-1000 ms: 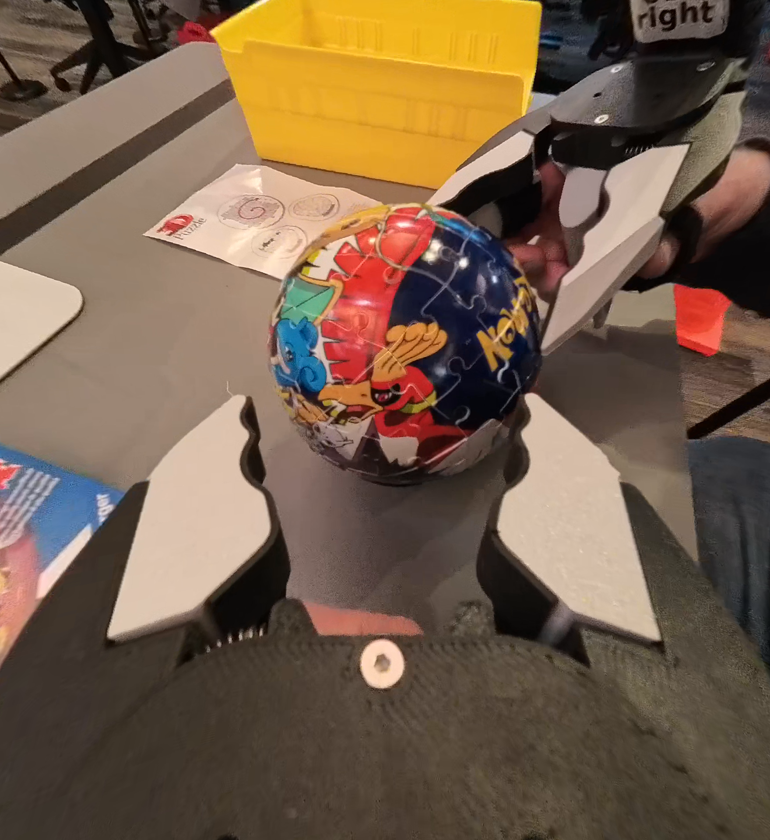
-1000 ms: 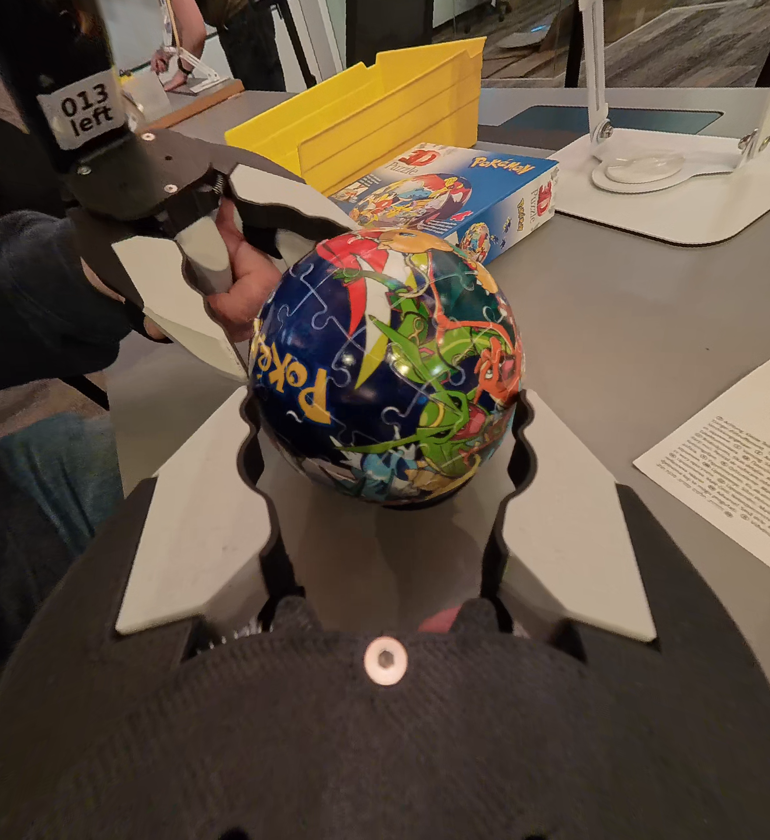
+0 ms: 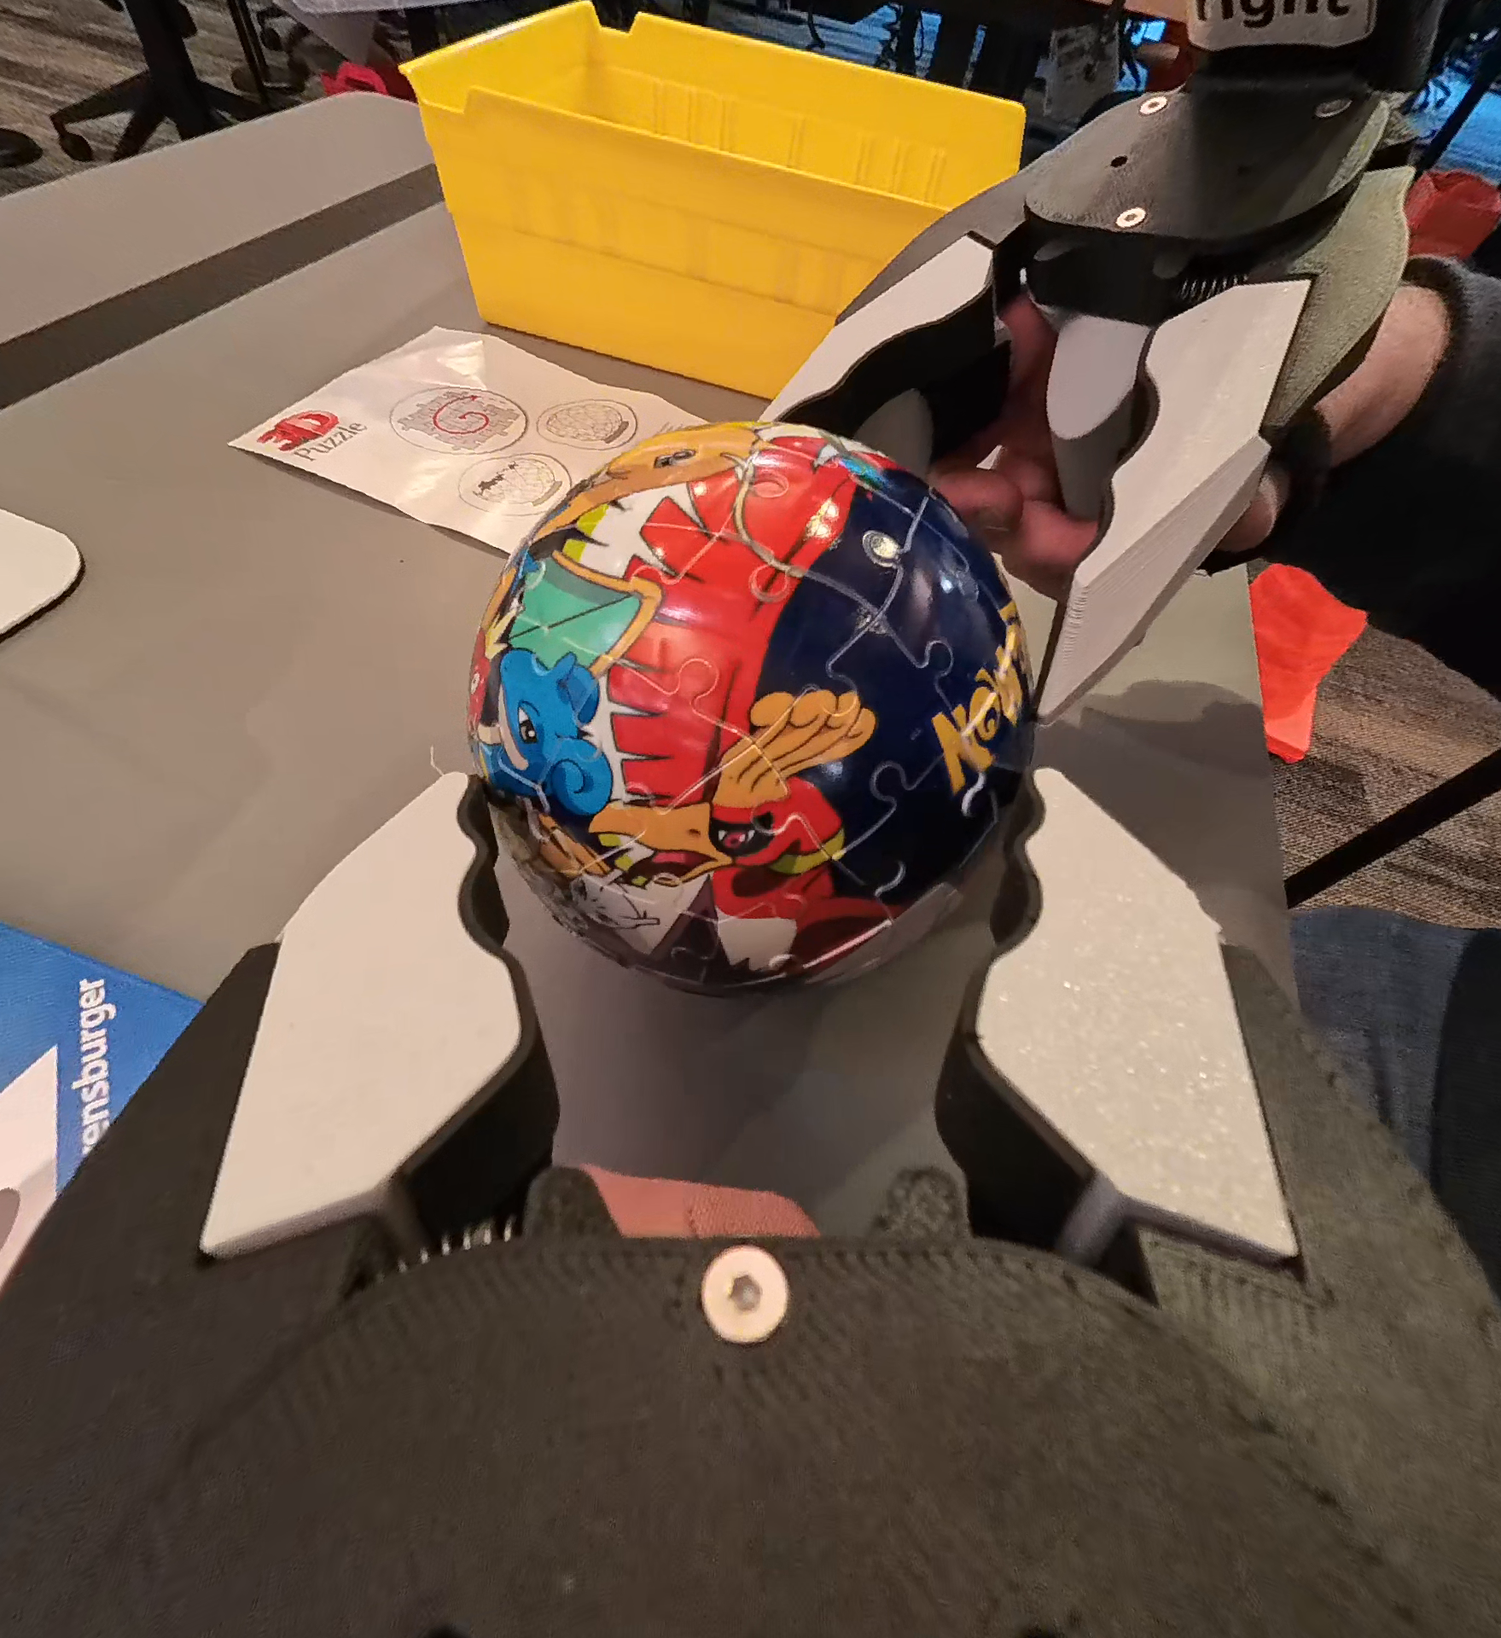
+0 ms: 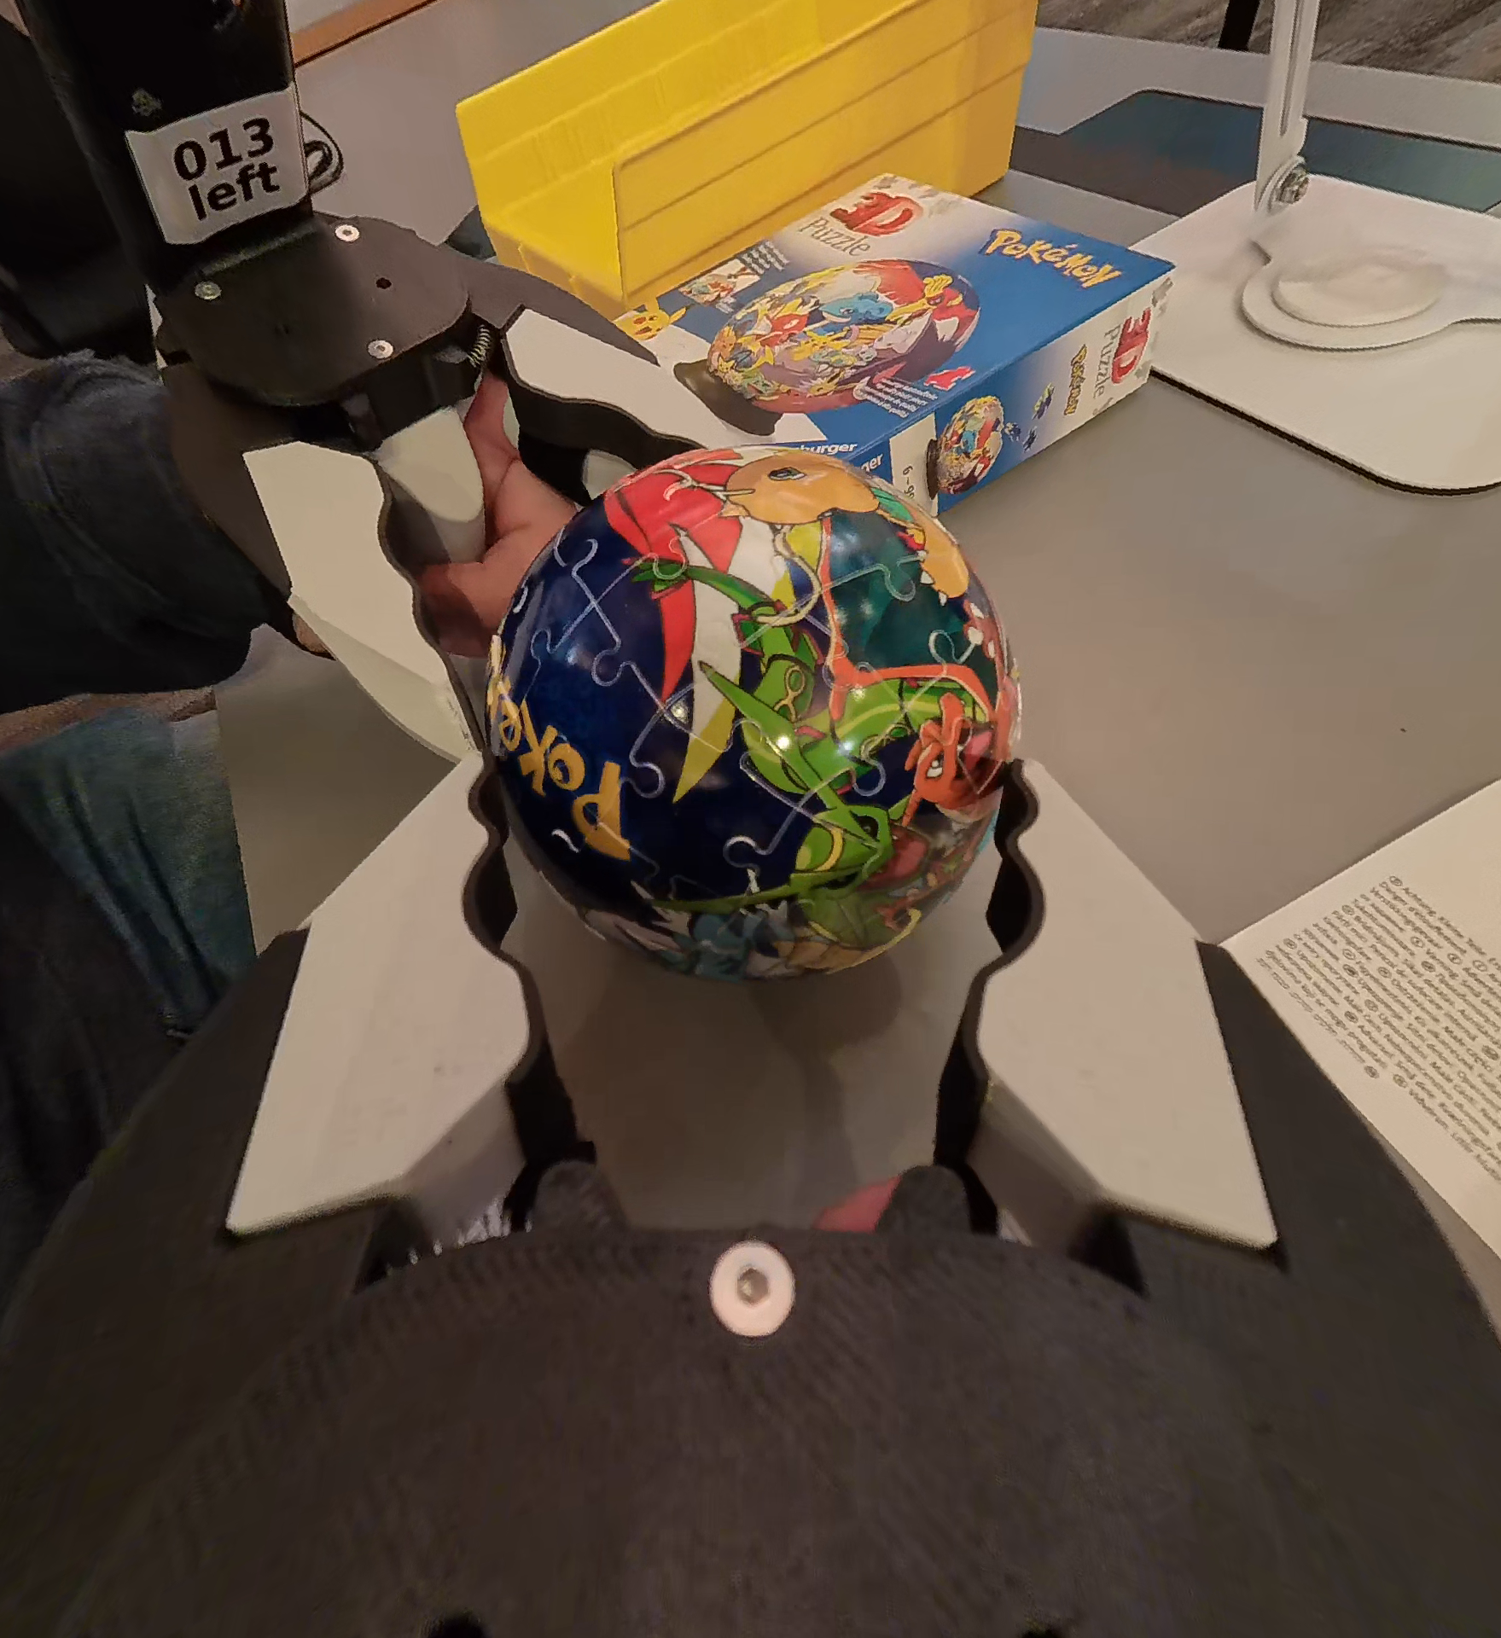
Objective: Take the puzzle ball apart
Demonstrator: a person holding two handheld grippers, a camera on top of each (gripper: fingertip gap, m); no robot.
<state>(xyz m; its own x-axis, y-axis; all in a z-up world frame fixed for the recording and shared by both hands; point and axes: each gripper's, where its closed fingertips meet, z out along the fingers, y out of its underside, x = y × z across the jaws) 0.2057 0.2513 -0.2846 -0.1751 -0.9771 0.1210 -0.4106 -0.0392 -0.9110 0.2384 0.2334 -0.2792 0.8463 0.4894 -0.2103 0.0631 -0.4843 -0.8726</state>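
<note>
Both grippers are closed in on the puzzle ball [image 3: 751, 709], which sits on the grey table [image 3: 197, 709] near the yellow bin [image 3: 711, 204]. The left gripper [image 3: 746, 798] is clamped on its lower sides, and the right gripper [image 4: 746, 789] likewise from the opposite side. A firm, even squeeze is judged best, with a gentle opposing pull applied so the seams part. Compared with a second earlier, the left gripper's spread fingers have been brought onto the ball.
</note>
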